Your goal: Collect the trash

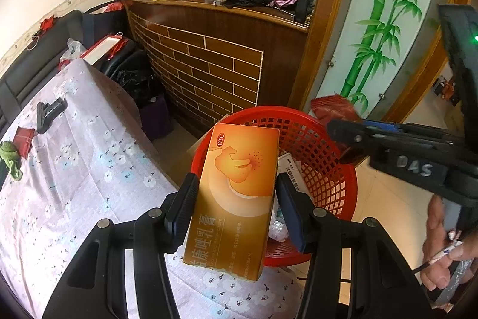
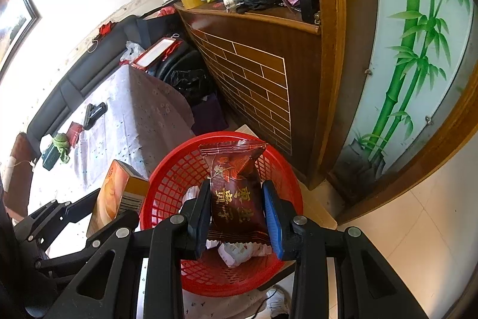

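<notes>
Left wrist view: the left gripper (image 1: 236,199) clamps an orange box (image 1: 236,193) by its long sides, tilted down over the near rim of the red basket (image 1: 328,145). Paper scraps already lie inside the basket, so collection is under way. On the table (image 1: 74,169) a red packet (image 1: 24,139) and a green wad (image 1: 10,154) remain (apparently trash).

Right wrist view: the right gripper (image 2: 237,214) pinches a dark red wrapper (image 2: 236,184) directly above the basket, pointing steeply down. Neither item is dropped yet; release looks like the step at hand.
</notes>
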`<state>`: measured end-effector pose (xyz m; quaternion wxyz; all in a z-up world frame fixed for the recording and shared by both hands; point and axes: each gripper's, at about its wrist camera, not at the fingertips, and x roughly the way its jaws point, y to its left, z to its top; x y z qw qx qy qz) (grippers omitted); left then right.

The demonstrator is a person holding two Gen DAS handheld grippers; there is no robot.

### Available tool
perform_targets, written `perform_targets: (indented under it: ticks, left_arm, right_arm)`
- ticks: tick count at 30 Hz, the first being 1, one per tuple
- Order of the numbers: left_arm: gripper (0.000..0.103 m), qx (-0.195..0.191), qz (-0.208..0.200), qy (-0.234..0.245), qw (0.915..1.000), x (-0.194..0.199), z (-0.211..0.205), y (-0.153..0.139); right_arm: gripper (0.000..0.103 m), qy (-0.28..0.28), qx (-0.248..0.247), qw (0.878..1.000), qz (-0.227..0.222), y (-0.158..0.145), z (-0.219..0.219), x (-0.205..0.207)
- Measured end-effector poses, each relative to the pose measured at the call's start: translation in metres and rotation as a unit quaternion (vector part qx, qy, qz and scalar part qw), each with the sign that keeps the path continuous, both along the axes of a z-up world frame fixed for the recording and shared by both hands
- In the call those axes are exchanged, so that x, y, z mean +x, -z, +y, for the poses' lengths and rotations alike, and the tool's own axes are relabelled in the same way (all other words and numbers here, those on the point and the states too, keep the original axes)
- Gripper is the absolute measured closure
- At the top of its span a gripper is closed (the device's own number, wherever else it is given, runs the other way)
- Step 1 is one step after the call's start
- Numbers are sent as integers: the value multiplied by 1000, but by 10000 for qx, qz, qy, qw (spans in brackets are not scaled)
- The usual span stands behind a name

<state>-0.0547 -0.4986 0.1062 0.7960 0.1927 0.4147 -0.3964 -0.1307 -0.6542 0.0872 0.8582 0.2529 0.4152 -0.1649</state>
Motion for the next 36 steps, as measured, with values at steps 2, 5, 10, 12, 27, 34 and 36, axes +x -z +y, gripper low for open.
perform_targets:
  ticks: [2, 5, 10, 12, 27, 34, 36]
  left_arm:
    - [50, 4, -19, 30, 10000, -1, -2, 0]
    - [37, 23, -16, 31, 10000, -1, -1, 1]
    - [34, -116, -105, -25, 9999, -4, 13, -6]
    - [27, -222, -245, -62, 9994, -7, 23, -12]
    - [10, -355, -1147, 89, 9927, -39, 127, -57]
    - [9, -323, -1127, 111, 9930, -55, 162, -54]
    - [9, -378, -991, 84, 9943, -56, 169, -52]
  right_arm:
    - [66, -66, -30, 9999, 72, 4, 0, 5]
    - [58, -63, -54, 9998, 181, 9, -2, 9]
    - [46, 56, -98, 9999, 92, 2, -5, 2]
    - [43, 138, -166, 9998, 57, -4, -4, -5]
    - [16, 623, -1739, 9828, 69, -55, 82, -86]
    - [15, 615, -2168, 9740, 227, -59, 122, -110]
    - [15, 614, -2204, 9732, 207, -61, 132, -117]
